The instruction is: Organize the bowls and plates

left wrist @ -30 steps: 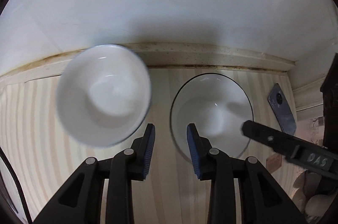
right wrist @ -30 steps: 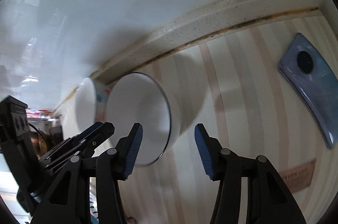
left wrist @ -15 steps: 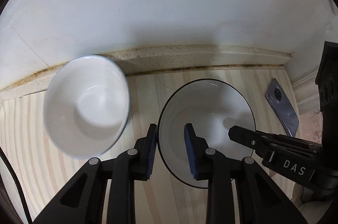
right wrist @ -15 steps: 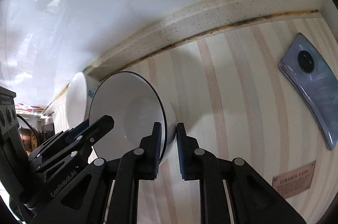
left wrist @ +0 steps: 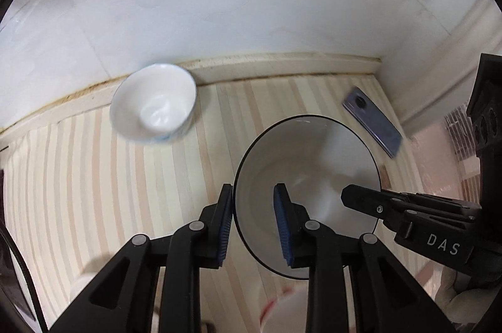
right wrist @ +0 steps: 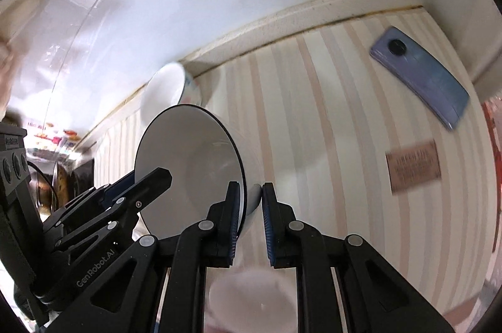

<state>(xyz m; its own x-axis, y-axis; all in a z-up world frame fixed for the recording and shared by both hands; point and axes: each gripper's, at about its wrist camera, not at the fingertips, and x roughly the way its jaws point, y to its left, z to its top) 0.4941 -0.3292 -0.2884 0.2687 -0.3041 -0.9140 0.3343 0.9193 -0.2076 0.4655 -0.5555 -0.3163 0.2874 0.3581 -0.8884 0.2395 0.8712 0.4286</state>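
Observation:
A white bowl with a thin black rim [left wrist: 313,173] is held off the striped counter between both grippers. My left gripper [left wrist: 254,226] is shut on its left rim, one pad outside and one inside. My right gripper [right wrist: 251,220] is shut on the opposite wall of the same black-rimmed bowl [right wrist: 188,163]. Each gripper shows in the other's view: the right gripper [left wrist: 408,217] reaches in from the right, the left gripper [right wrist: 125,201] from the left. A smaller white bowl with blue markings [left wrist: 153,110] sits on the counter by the wall, and this small bowl [right wrist: 166,88] is behind the held one.
A purple-blue phone [left wrist: 371,121] lies on the counter near the right corner, the same phone [right wrist: 420,82] with a brown label [right wrist: 412,169] below it. A blurred white dish [right wrist: 251,298] lies under the grippers. The white wall [left wrist: 251,3] bounds the counter at the back.
Both grippers went from open beside the black-rimmed bowl to shut on its rim. They have since lifted it up and back from the wall, leaving the small bowl behind.

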